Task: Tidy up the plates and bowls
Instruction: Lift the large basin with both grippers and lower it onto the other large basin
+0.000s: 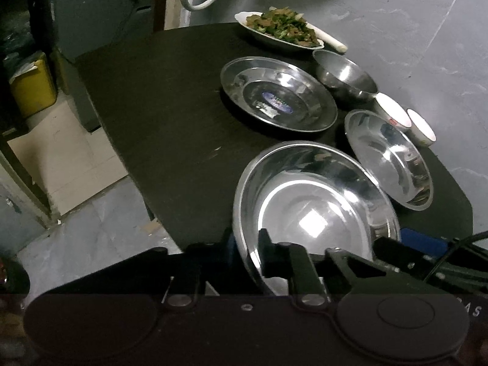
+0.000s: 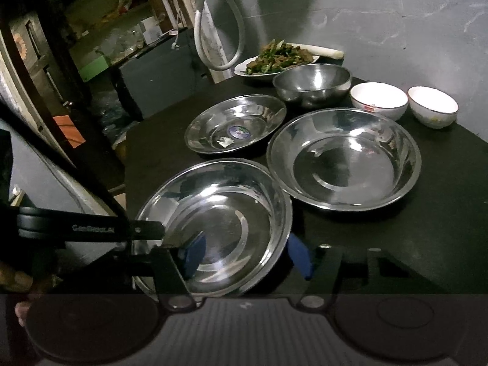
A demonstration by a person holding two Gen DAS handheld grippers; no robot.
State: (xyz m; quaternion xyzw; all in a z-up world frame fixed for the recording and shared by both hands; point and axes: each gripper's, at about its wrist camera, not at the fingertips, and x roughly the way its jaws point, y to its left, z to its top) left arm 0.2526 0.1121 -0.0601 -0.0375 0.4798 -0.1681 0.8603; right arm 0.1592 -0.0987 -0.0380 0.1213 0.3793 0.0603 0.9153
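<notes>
Both views are dimly lit and grainy, with corners blacked out and edges bent by the fisheye. Bright overhead glare is reflected in the nearest steel plate (image 1: 314, 213), and the foreground is blurred.

Room was dim. Grey wall (image 2: 381, 15) behind, w/ scuffs and pale streaks. Dark table (image 2: 396, 238) stood against it. White hose loop (image 2: 219, 39) hung nr a wooden post (image 2: 170, 3). Floor (image 1: 82, 244) grey tile, pale patch beside. Yellow bin (image 1: 33, 85) on left; cluttered shelving (image 2: 100, 30) beyond
</notes>
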